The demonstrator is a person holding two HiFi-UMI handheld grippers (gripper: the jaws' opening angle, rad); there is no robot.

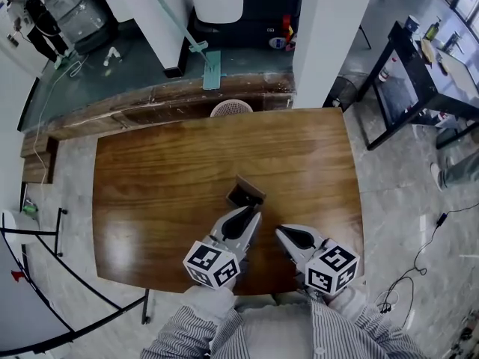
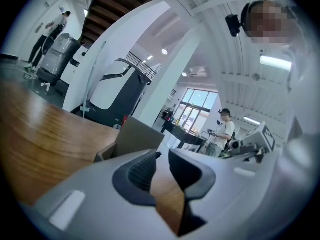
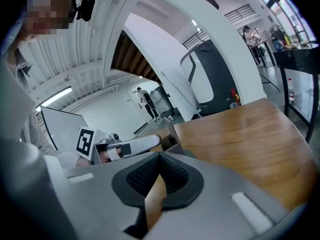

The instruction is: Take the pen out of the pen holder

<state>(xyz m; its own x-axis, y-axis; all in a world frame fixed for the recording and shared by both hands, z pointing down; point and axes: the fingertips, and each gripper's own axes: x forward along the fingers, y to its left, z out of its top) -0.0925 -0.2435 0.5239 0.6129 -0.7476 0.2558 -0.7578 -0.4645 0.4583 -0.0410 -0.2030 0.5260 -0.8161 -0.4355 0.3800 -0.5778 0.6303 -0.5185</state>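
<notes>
A small brown box-shaped pen holder (image 1: 245, 191) stands near the middle of the wooden table (image 1: 165, 178). Its inside looks dark and I cannot make out a pen in it. My left gripper (image 1: 252, 212) lies low over the table with its tips just short of the holder's near side. Its jaws stand a little apart with nothing between them (image 2: 163, 156), and the holder (image 2: 137, 134) rises right behind them. My right gripper (image 1: 281, 232) sits to the right and a bit nearer, shut with nothing in it (image 3: 160, 156). From it the holder (image 3: 170, 136) shows at left.
The table's near edge runs just under both grippers. Beyond its far edge stand a round white basket (image 1: 230, 108) and a white pillar (image 1: 329, 43). A black table (image 1: 419, 73) stands at right, with cables (image 1: 412, 275) on the floor.
</notes>
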